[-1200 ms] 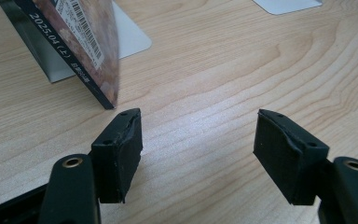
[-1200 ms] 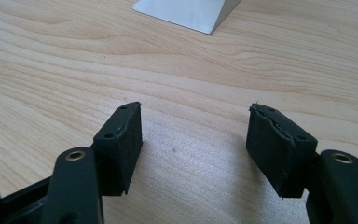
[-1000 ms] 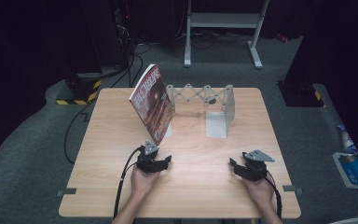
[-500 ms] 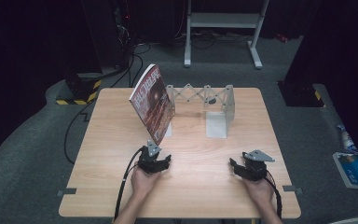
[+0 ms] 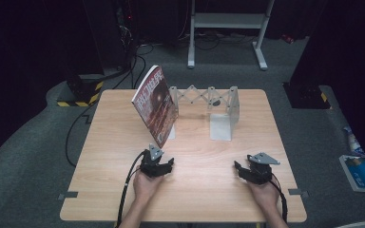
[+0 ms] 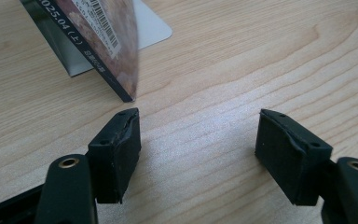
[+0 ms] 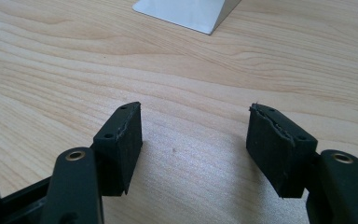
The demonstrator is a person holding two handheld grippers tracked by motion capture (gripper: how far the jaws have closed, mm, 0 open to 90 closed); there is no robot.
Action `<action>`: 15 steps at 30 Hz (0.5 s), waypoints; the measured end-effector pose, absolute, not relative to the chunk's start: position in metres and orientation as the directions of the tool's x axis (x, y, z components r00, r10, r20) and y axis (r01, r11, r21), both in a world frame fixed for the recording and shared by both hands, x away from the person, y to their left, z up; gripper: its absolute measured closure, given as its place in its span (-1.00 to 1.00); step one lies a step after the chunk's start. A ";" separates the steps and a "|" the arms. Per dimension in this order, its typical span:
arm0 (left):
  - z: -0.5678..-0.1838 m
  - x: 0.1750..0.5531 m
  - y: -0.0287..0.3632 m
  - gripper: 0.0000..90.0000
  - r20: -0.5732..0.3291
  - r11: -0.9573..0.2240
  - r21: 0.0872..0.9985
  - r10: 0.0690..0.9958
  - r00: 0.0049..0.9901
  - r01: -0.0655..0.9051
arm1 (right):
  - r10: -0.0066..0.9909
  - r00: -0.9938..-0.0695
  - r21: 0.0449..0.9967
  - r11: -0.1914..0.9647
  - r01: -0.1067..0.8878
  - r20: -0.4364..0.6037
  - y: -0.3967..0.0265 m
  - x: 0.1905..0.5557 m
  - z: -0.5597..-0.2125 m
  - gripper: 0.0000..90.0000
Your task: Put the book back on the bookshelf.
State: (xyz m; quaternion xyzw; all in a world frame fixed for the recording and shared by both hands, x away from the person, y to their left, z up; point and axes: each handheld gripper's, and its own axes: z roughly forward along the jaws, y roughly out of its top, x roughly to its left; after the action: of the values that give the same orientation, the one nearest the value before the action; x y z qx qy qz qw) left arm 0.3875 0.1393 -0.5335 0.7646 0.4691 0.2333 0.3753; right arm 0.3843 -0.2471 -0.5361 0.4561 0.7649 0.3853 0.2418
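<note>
The magazine [image 5: 155,105] is leaning on the bookend [image 5: 221,112] at 12 o'clock from the nearer left gripper [image 5: 158,167]; both grippers, including the right gripper [image 5: 248,171], are standing released, grasping nothing.

The table [image 5: 123,142] was pale wood with a smooth, matt top and a clear wavy grain. The magazine [image 5: 155,105] had a glossy paper cover, its corner [image 6: 128,95] showing thin stacked page edges. The bookend rack [image 5: 223,114] looked like light metal with a dull satin sheen, its flat foot [image 7: 186,11] smooth and faintly reflective. The left gripper [image 6: 198,140] and the right gripper [image 7: 196,135] had matt black pads, rubbery in look, with worn, frayed edges, on smooth black plastic arms set with small brass-coloured rivets. The floor [image 5: 38,142] was grey carpet, rough and dull
</note>
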 end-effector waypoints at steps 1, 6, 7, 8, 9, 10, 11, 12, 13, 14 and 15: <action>-0.534 0.388 0.139 -0.31 0.006 -0.278 0.794 0.893 0.450 0.541 | 0.884 -0.467 0.810 0.287 0.511 -0.019 -0.247 0.384 -0.536 -0.20; -0.534 0.388 0.139 -0.31 0.006 -0.278 0.793 0.893 0.451 0.541 | 0.884 -0.467 0.810 0.287 0.511 -0.019 -0.247 0.384 -0.536 -0.20; -0.534 0.387 0.139 -0.31 0.006 -0.278 0.793 0.893 0.450 0.542 | 0.884 -0.467 0.810 0.288 0.511 -0.019 -0.247 0.384 -0.536 -0.20; -0.534 0.387 0.139 -0.31 0.006 -0.278 0.793 0.893 0.449 0.541 | 0.884 -0.467 0.810 0.287 0.511 -0.019 -0.247 0.384 -0.536 -0.20; -0.534 0.387 0.139 -0.31 0.006 -0.277 0.794 0.894 0.449 0.542 | 0.884 -0.467 0.810 0.288 0.511 -0.019 -0.247 0.384 -0.536 -0.20; -0.534 0.387 0.139 -0.31 0.006 -0.278 0.794 0.894 0.449 0.541 | 0.883 -0.468 0.810 0.290 0.509 -0.021 -0.247 0.384 -0.536 -0.20; -0.534 0.387 0.139 -0.31 0.006 -0.278 0.794 0.894 0.449 0.541 | 0.884 -0.467 0.810 0.288 0.511 -0.020 -0.247 0.384 -0.536 -0.20; -0.534 0.387 0.139 -0.31 0.006 -0.277 0.794 0.894 0.449 0.542 | 0.883 -0.469 0.810 0.290 0.509 -0.021 -0.247 0.384 -0.536 -0.20; -0.534 0.387 0.139 -0.31 0.006 -0.277 0.794 0.894 0.448 0.542 | 0.883 -0.469 0.810 0.290 0.509 -0.021 -0.247 0.384 -0.536 -0.20; -0.534 0.387 0.139 -0.31 0.006 -0.277 0.794 0.894 0.448 0.542 | 0.883 -0.469 0.810 0.290 0.510 -0.021 -0.247 0.384 -0.536 -0.20; -0.534 0.387 0.139 -0.31 0.006 -0.276 0.794 0.894 0.448 0.542 | 0.883 -0.469 0.810 0.290 0.510 -0.021 -0.247 0.384 -0.536 -0.20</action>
State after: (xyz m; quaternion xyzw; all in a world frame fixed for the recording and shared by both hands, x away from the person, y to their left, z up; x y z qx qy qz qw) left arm 0.3873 0.1392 -0.5336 0.7636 0.4701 0.2348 0.3753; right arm 0.3843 -0.2474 -0.5361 0.4547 0.7656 0.3850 0.2425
